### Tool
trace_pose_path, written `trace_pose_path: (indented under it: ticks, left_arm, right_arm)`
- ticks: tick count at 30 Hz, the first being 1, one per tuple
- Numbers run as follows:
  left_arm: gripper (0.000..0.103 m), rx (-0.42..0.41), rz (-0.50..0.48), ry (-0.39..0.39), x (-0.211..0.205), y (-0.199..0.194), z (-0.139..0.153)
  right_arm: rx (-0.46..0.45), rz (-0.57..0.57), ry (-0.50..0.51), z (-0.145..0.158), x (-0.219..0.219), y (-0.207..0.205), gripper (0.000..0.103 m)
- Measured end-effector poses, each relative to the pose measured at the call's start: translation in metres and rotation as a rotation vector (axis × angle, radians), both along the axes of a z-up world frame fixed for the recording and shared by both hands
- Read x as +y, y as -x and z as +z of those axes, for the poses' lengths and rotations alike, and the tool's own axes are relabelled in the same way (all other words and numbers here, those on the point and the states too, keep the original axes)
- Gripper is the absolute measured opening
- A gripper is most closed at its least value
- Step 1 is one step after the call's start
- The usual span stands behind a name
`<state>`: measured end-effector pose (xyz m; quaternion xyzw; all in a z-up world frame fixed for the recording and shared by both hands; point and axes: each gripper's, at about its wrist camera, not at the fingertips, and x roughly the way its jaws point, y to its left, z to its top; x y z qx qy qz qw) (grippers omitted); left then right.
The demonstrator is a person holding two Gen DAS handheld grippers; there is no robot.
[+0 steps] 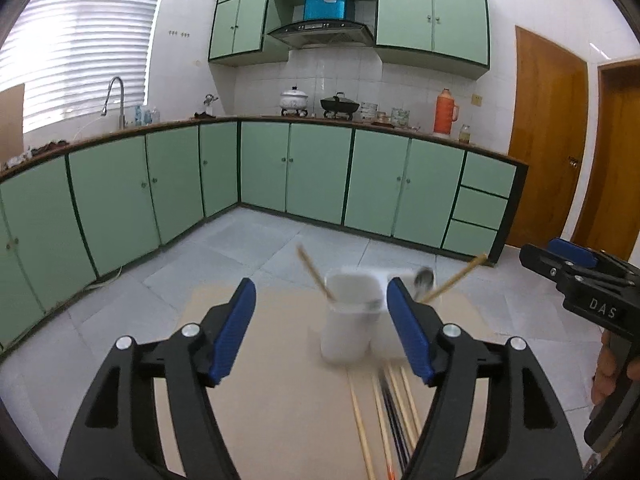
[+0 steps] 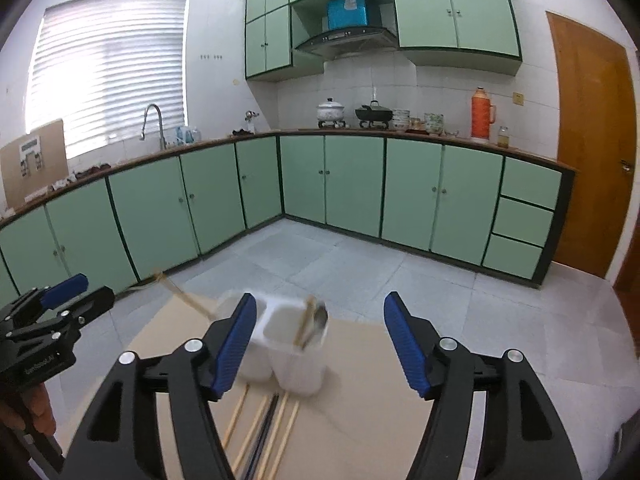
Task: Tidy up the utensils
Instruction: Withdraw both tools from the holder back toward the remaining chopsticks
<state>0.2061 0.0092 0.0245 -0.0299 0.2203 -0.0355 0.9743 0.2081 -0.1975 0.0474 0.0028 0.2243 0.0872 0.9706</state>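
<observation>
Grippers, left gripper [image 1: 320, 330] and right gripper [image 2: 318, 346], hover level, jaws spread, facing holder [image 2: 298, 354].

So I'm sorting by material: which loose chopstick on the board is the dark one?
The middle one of the row on the board; those either side are pale wood.

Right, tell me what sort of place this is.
A home kitchen, most likely. Green cabinets run under an L-shaped counter, a range hood hangs over pots on a stove, and a sink faucet stands below the window.
</observation>
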Motion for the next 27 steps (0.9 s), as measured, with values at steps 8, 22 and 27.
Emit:
trace_pose_path:
  ticks: [8,22,27]
  left_arm:
    - [0.073,0.071,0.013,-0.065,-0.012,0.036,-0.073]
    - [0.073,0.218,0.007,-0.089,-0.010,0.076,-0.135]
    - [0.073,0.243,0.005,-0.093,-0.010,0.085,-0.146]
  right_arm:
    - [0.099,-0.079,-0.002,-0.082,0.001,0.054,0.069]
    - [0.249,-0.060,0.006,-0.154,0.018,0.108,0.057]
    - [0.274,-0.051,-0.002,-0.162,0.022,0.121,0.050]
